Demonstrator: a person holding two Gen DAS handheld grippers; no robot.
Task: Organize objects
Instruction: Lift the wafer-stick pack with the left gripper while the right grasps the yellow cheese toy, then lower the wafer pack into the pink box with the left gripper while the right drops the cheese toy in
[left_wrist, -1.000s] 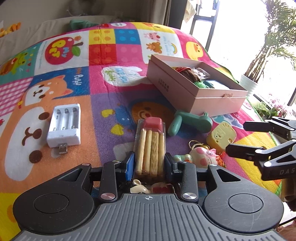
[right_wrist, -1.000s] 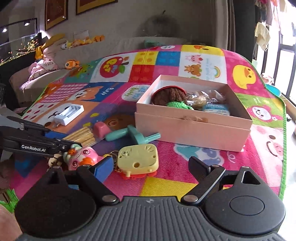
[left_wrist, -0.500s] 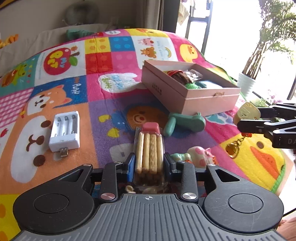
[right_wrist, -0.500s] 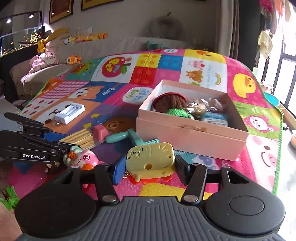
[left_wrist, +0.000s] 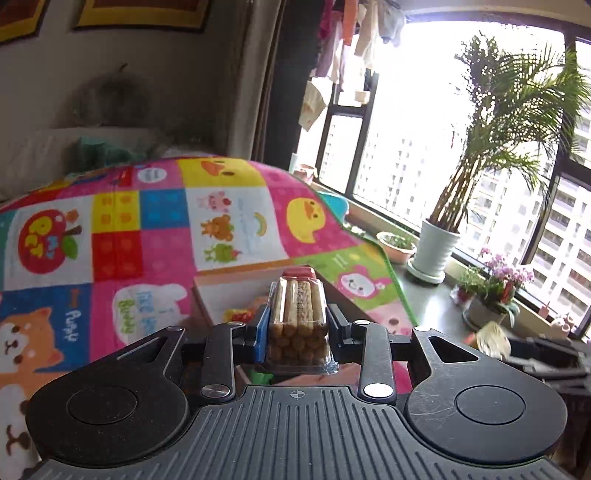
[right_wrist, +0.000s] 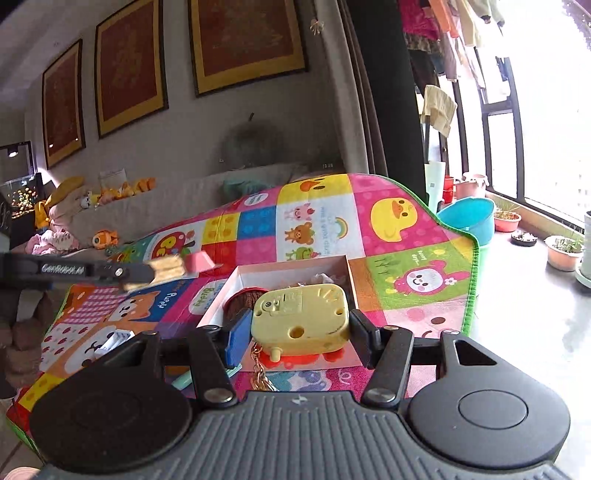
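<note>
My left gripper (left_wrist: 297, 328) is shut on a clear pack of biscuit sticks (left_wrist: 298, 314) with a red end, held up in the air above the pink open box (left_wrist: 225, 291). It also shows blurred in the right wrist view (right_wrist: 166, 267). My right gripper (right_wrist: 299, 328) is shut on a yellow toy keychain (right_wrist: 301, 317) with a gold chain (right_wrist: 260, 373) hanging below, held above the near side of the pink box (right_wrist: 291, 271). A brown knitted item (right_wrist: 242, 301) lies inside the box. The right gripper shows blurred at the right edge of the left wrist view (left_wrist: 517, 350).
The colourful play mat (right_wrist: 325, 221) covers the floor. A white battery charger (right_wrist: 116, 338) lies on it at the left. A blue basin (right_wrist: 467, 218) and plant pots (left_wrist: 436, 247) stand by the window. A sofa with soft toys (right_wrist: 110, 192) stands behind.
Both grippers have lifted well up from the mat with their objects and moved over the pink box. The views now tilt up toward the wall and window.
</note>
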